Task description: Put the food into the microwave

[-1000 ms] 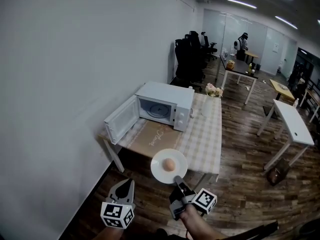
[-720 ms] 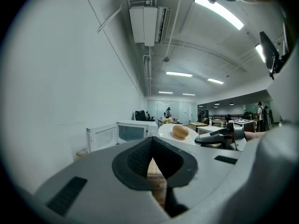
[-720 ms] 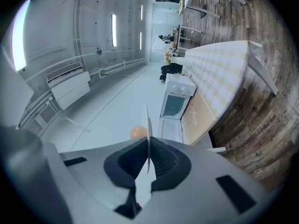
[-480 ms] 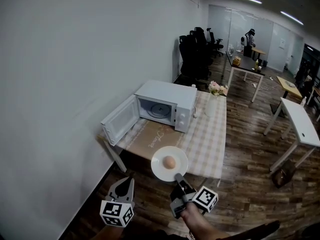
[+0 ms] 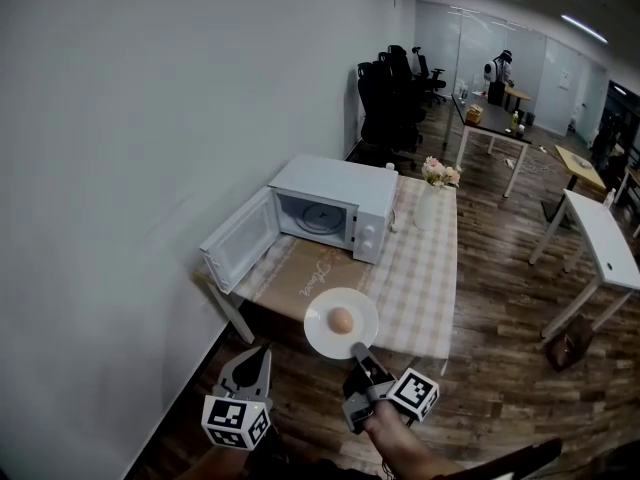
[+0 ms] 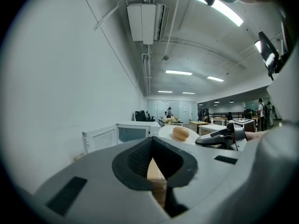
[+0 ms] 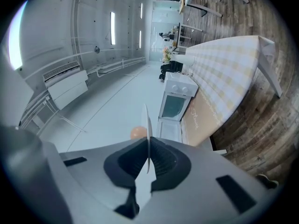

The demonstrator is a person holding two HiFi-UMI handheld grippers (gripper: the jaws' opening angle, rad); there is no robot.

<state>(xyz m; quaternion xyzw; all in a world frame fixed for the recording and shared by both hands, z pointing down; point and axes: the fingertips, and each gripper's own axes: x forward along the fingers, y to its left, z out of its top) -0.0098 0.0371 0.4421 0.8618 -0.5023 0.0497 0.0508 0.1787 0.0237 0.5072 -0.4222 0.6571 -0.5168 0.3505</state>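
Our right gripper (image 5: 357, 351) clamps plate (image 5: 322, 340) rim, food (image 5: 341, 319) on plate just ahead of jaws; open microwave (image 5: 335, 186) well beyond; our left gripper (image 5: 259, 356) alongside, jaws together, empty

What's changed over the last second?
The view has closed in slightly on the table and microwave as both grippers carry forward. Unchanged: right gripper clamps the plate rim, egg sits on it, left gripper empty, microwave door open.

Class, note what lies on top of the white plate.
One rounded tan food item lies on the plate. The right gripper, jaws shut, covers its near rim; that item hides the patch beneath.
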